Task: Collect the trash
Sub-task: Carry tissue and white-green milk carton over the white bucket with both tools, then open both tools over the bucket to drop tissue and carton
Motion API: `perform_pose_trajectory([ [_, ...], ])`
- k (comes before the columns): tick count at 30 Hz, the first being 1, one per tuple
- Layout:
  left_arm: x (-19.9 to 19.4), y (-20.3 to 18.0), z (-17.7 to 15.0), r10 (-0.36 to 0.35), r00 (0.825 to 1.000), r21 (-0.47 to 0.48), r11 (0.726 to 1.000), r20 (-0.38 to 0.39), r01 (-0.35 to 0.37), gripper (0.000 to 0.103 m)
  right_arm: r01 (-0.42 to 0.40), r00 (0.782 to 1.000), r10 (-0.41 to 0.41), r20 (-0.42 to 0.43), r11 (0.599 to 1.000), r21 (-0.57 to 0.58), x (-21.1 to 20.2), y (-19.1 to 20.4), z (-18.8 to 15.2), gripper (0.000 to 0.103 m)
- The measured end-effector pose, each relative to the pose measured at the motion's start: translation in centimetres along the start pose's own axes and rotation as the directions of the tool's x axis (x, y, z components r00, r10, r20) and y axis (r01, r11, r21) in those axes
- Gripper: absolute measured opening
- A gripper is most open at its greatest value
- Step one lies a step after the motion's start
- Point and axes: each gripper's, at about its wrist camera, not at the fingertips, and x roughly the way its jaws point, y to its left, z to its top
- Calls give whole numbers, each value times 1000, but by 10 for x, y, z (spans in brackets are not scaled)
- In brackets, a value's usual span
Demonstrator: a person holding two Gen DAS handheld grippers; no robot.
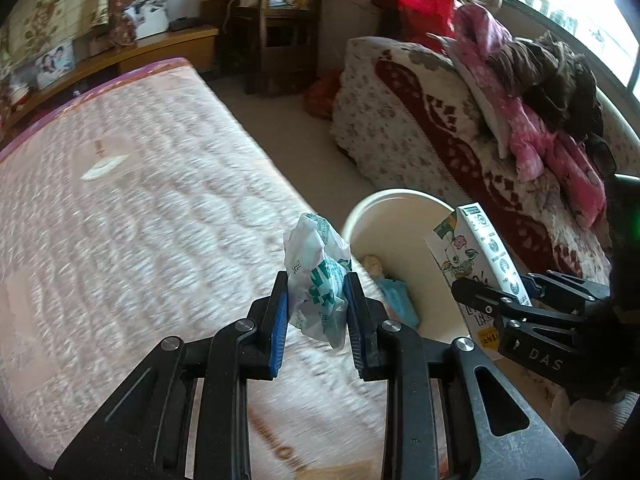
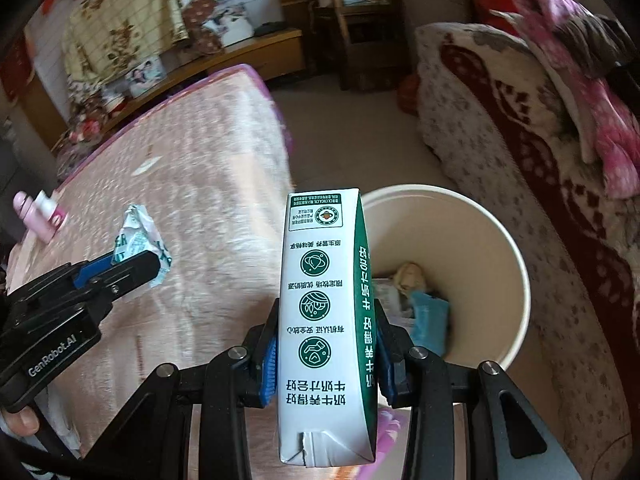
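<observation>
Trash rides in both grippers: the left gripper pinches a crumpled green-and-white wrapper, the right gripper clamps a milk carton across its narrow sides, long axis running forward between the jaws. A cream bin, scraps already inside, sits just ahead and right of the carton, nearer the right hand than the left.

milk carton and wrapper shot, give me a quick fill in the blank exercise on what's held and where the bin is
1. The left gripper is shut on a crumpled ____.
2. The right gripper holds a white and green milk ____.
3. The cream trash bin stands on the floor between the bed and the ____.
4. Inside the bin lies a piece of trash coloured ____.

Missing words: wrapper; carton; sofa; blue
</observation>
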Motion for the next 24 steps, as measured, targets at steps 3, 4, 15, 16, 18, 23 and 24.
perform_pose_trajectory([
  [3, 7, -14, 4, -12, 1000, 23, 1000, -7, 12, 24, 16, 1000, -16, -3, 1000, 21, 1, -16, -1, 37],
  [4, 9, -16, 5, -15, 1000, 28, 999, -8, 15, 24, 20, 1000, -20, -4, 999, 25, 2, -20, -1, 37],
  [15, 30, -42, 16, -105, 994, 49, 993, -32, 106, 24, 60, 998, -59, -14, 994, 91, 14, -58, -4, 37],
  [16, 32, -44, 16, -111, 993, 51, 992, -36, 112, 24, 62, 998, -61, -15, 994, 95, 14, -61, -4, 37],
  [18, 36, -47, 17, -119, 992, 57, 991, -41, 121, 24, 68, 998, -67, -15, 992, 103, 16, -65, -6, 37],
  [23, 44, -51, 20, -160, 986, 33, 986, -40, 162, 49, 73, 997, -73, -6, 987, 141, 19, -78, -6, 39],
  [24, 44, -50, 21, -169, 985, 26, 985, -36, 170, 60, 79, 997, -80, -3, 985, 152, 20, -81, -5, 48],
])
